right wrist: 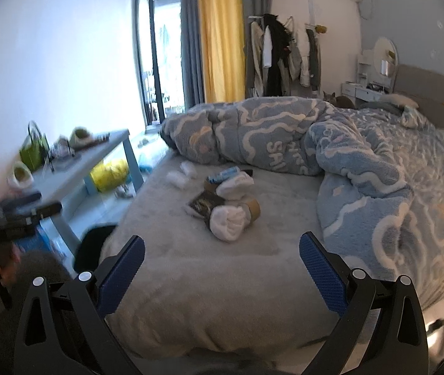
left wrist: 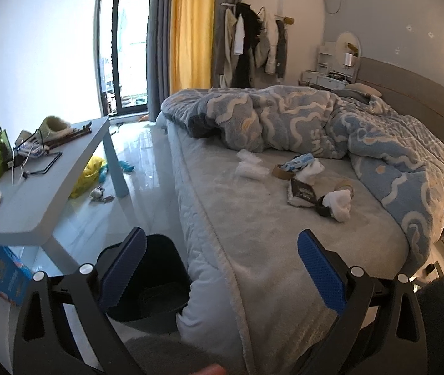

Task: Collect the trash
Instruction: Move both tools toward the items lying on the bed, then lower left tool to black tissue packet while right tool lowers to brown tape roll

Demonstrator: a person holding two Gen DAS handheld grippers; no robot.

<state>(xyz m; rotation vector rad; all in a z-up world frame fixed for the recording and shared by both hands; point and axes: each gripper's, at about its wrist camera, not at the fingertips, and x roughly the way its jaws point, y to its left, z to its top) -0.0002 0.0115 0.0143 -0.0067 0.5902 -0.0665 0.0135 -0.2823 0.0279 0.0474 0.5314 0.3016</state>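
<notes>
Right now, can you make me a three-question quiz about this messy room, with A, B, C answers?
1. Where is the pile of white wads and wrappers?
A. on the bed
B. on the table
C. on the floor

2. What colour is the bright curtain?
A. red
B. yellow
C. green

3. How are the right tongs?
A. open
B. shut on a wad
C. shut on a slipper

Answers: 1 A, it lies on the grey bed cover. 2 B, the strip by the window is yellow. 3 A, blue pads wide apart, nothing between.
</notes>
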